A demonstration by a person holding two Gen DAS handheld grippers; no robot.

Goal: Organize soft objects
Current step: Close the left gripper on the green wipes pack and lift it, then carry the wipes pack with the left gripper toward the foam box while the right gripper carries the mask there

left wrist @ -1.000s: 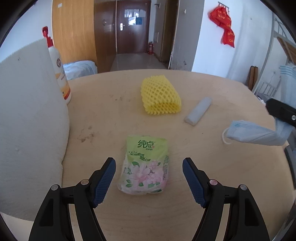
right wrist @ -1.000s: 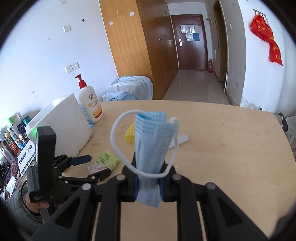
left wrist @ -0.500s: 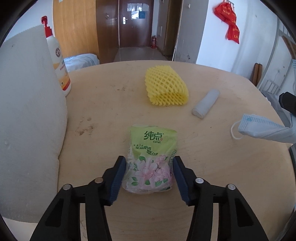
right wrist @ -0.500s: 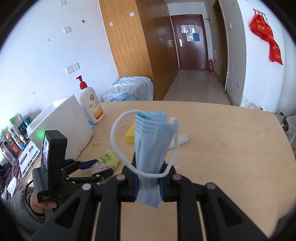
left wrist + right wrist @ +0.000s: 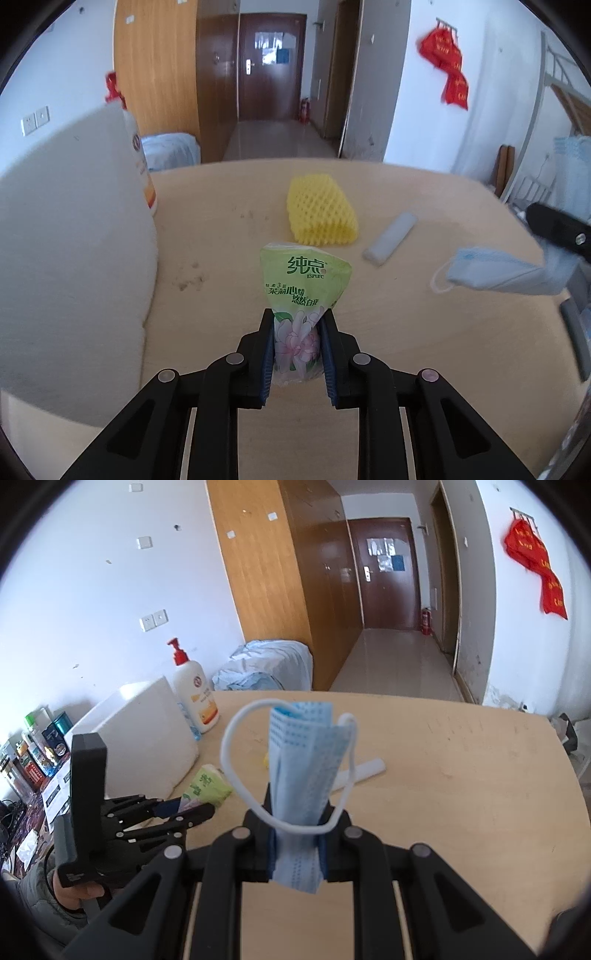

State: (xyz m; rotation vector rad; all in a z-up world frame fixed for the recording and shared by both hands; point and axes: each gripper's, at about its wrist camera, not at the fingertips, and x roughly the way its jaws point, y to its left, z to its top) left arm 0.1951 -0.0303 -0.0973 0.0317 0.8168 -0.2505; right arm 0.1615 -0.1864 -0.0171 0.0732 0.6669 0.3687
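Broadly, a pale wooden table [image 5: 424, 332] fills both views, with a big white foam box [image 5: 74, 258] along its left side and a white pump bottle [image 5: 194, 698] with a red cap standing just behind that box. Toward the far middle of the table lies a yellow foam net sleeve [image 5: 321, 210], and beside it to the right a small grey-white strip [image 5: 389, 238], angled from lower left to upper right. Nearer in, the left gripper [image 5: 297, 347] has its jaws closing on a green tissue pack [image 5: 303, 295]: the blue pads press the pack's lower, flowered end from either side, squeezing it narrow, while its wider printed end fans out beyond the fingertips. That pack's long axis runs straight forward along the fingers, away from the camera, and the gripper points forward and downward at the tabletop. In the right wrist view a hand [image 5: 79, 890] in a grey sleeve grips the left gripper's handle low at the left. Smaller again, the right gripper [image 5: 297, 827] is clamped almost shut on a blue face mask [image 5: 304, 764], folded lengthwise and standing up out of the jaws, its white ear loop [image 5: 236, 738] arching to the left.
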